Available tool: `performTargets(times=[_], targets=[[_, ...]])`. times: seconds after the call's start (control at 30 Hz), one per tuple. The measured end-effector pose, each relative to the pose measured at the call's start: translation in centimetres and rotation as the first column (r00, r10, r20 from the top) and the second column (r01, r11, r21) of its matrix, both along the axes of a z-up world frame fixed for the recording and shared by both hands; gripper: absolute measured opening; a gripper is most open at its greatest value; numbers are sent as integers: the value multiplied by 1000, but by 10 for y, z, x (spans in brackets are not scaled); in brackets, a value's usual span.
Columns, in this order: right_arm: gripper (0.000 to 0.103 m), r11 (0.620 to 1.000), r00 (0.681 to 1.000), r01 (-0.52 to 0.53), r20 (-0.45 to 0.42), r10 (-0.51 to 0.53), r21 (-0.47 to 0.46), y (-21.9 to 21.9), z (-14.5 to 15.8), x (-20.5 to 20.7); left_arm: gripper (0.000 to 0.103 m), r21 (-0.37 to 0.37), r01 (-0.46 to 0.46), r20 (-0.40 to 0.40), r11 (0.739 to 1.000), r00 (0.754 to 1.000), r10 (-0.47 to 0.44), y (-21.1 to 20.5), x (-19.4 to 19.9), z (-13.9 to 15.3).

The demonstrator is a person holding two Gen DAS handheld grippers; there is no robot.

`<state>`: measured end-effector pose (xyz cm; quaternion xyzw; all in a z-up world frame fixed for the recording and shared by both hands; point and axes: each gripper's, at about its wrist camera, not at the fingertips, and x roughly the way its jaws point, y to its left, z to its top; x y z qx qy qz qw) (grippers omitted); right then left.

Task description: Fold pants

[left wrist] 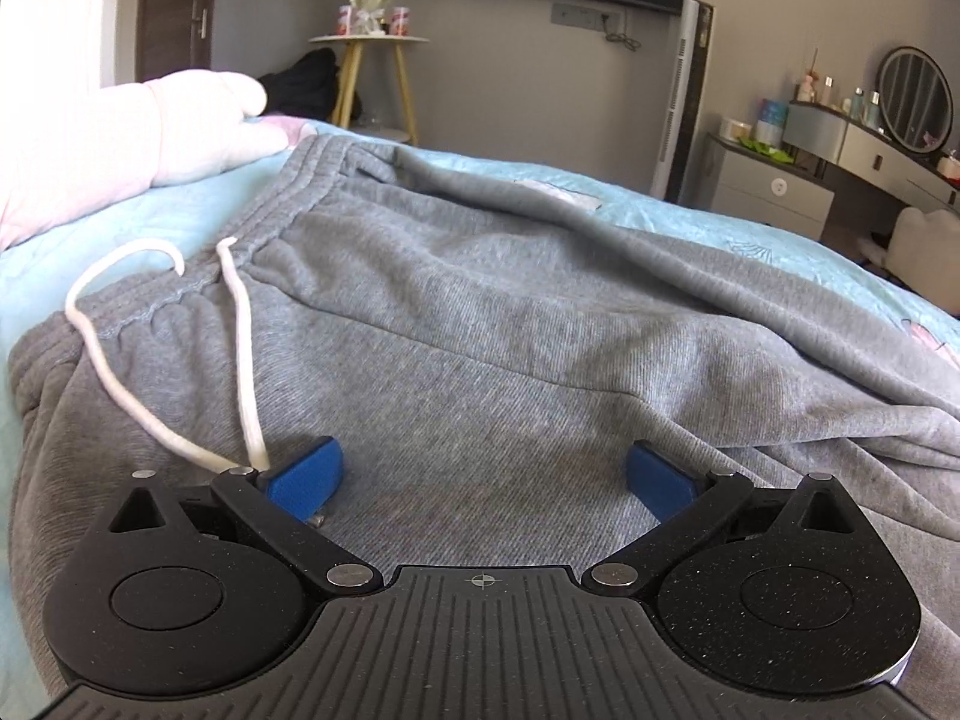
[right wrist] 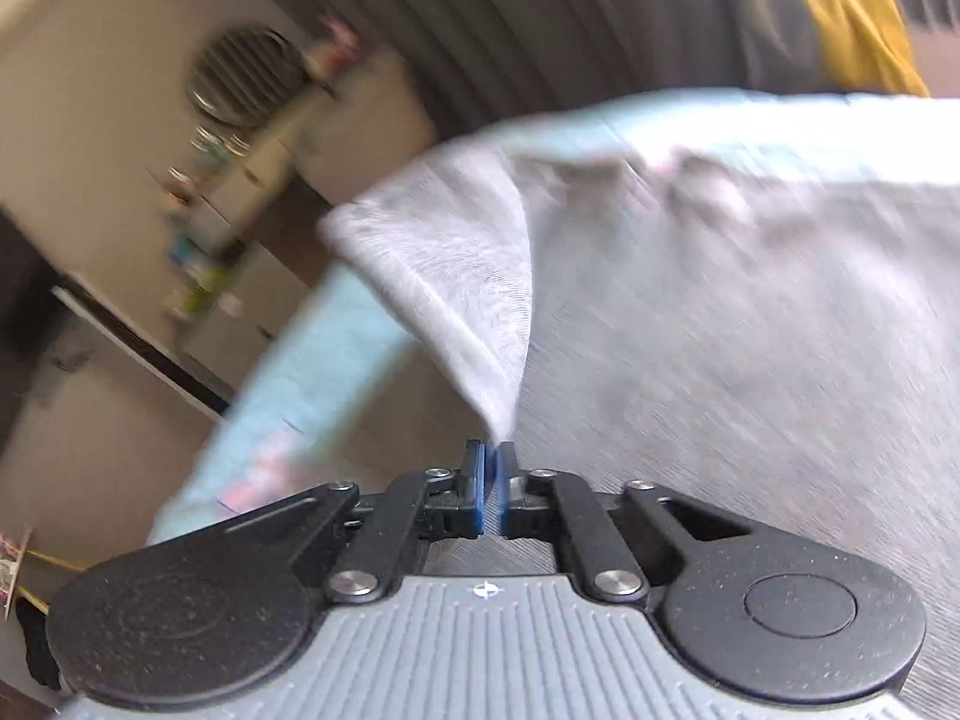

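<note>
right gripper point(right wrist: 491, 468) pinches pants point(right wrist: 720, 330) corner at 12 o'clock to fold over; left gripper point(left wrist: 483, 474) spread, resting above the waistband side.

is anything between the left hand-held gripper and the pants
Nothing solid. The left hand-held gripper is open right over the grey pants; only the white drawstring trails to its left finger.

readable text: none could be made out in either view
pants' white label point(left wrist: 558, 192): looked blank, beyond the left hand-held gripper point(left wrist: 483, 474)
</note>
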<state>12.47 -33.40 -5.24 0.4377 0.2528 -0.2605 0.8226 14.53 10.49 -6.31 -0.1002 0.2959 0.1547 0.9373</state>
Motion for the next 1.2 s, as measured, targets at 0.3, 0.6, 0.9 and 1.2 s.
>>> performTargets(times=[0.3, 0.6, 0.9, 1.2], targets=[[32, 933, 991, -127, -8, 132, -337, -13, 16, 22, 103, -148, 34, 92, 988, 996, -21, 3, -4, 56], [54, 797, 962, -274, -166, 218, -538, 18, 10, 53, 103, -347, 66, 14, 935, 998, -65, 8, 131, 78], [8, 874, 985, -175, -73, 159, -454, -17, 6, 44, 77, -517, -93, -132, 851, 991, 29, 26, 188, 18], [7, 946, 984, 16, 174, 42, -322, -41, 19, 11, 12, -629, -44, -67, 776, 998, 2, 41, 174, 20]])
